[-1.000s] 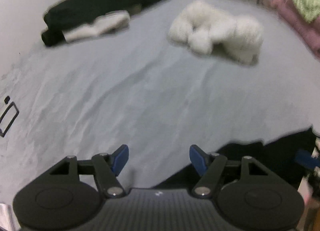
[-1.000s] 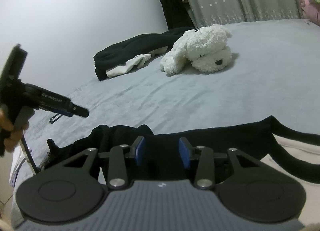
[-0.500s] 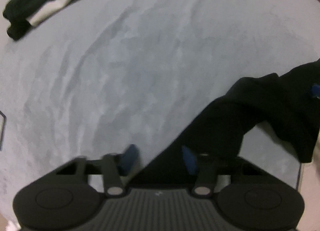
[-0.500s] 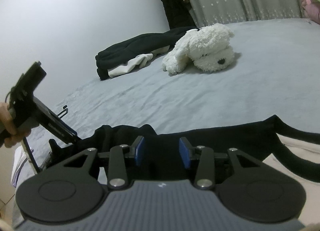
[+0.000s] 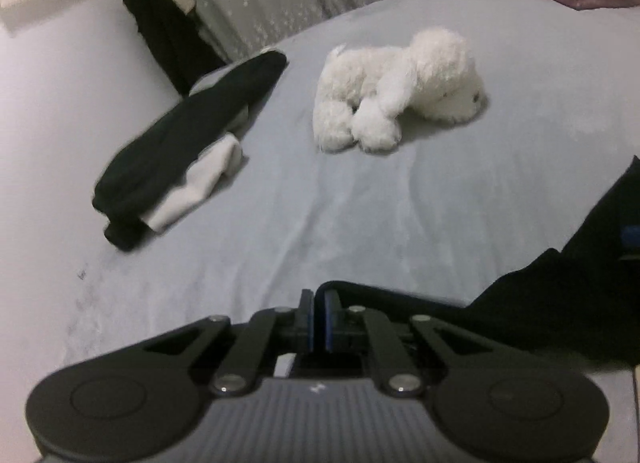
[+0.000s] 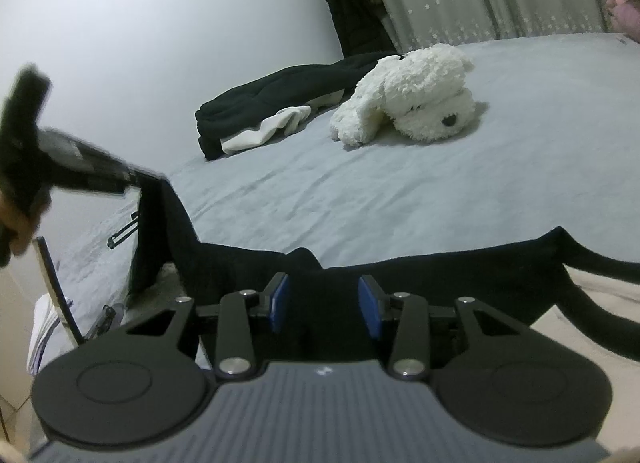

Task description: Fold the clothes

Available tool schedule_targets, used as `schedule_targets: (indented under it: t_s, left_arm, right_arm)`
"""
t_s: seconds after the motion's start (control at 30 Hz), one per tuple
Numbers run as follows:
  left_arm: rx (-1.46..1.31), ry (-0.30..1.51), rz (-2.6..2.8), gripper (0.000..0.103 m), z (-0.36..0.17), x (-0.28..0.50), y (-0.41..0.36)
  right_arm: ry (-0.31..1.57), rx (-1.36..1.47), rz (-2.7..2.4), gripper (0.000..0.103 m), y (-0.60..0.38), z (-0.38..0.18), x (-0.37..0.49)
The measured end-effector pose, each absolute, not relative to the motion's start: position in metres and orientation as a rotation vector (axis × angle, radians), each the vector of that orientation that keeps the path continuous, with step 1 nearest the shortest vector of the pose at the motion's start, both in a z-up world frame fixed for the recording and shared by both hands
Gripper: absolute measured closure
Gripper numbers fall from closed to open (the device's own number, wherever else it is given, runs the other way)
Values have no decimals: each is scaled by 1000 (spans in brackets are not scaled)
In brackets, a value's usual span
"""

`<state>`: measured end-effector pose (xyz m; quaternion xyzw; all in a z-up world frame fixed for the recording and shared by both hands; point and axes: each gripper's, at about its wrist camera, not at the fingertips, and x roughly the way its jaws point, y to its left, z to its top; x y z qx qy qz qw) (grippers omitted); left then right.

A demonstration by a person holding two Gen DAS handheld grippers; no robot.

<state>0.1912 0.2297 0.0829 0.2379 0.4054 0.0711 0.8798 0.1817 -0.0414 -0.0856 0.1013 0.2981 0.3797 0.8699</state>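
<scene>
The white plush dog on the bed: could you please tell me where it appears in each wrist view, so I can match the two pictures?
Left wrist view: the white plush dog lies above centre, a little right, head pointing right.
Right wrist view: the white plush dog lies upper centre-right, its dark nose facing the camera.
Shared landmark: the black and white clothes pile lies just left of the dog in both views, on the grey bed sheet.

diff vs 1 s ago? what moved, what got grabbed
The left gripper dropped to the near edge of the black garment, its jaws have just been closing and are now shut on that edge, and it lifted the corner off the bed. Unchanged: right gripper half open over the garment, plush dog, dark clothes pile.
</scene>
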Motion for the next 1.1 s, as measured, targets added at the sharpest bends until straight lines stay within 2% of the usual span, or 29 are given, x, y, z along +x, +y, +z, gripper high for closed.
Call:
schedule_targets:
  t_s: [0.17,0.3,0.37,0.4,0.43,0.63,0.83,0.9,0.97,1.0,1.03,1.1]
  left_arm:
    - [450,1099,5,98,73,185,238]
    - [294,1253,-134,90,68,178,252]
    - [230,1230,-120,71,76,178,264]
    - [195,1208,-105,54,81,178,270]
    - [155,1187,-83,43,86,179,277]
    - [-4,1208,164,32,81,205,324]
    - [-168,1308,343,33,49,233,357]
    - [-238,1323,369,36,40,238,363]
    - [-304,1335,391,49,31,239,367]
    - [-328,1337,410,61,27,236,368]
    - [-350,1339,428,80,24,233,368]
    - [-350,1324,444,96,20,231,367]
  right_arm:
    - [623,213,800,60,-41,-85,182]
    - [622,215,802,60,-41,-85,181]
    - [622,214,803,60,-41,-85,181]
    - [623,214,803,59,-41,-85,181]
    - [624,213,803,59,-41,-85,181]
    - [628,207,805,58,-38,-86,181]
    - [633,196,814,58,-36,-87,181]
    - [632,195,815,58,-36,-87,181]
    - [632,196,814,58,-36,-88,181]
    - [632,196,814,58,-36,-88,181]
    - [631,196,814,58,-36,-88,181]
    - [629,197,817,58,-36,-87,180]
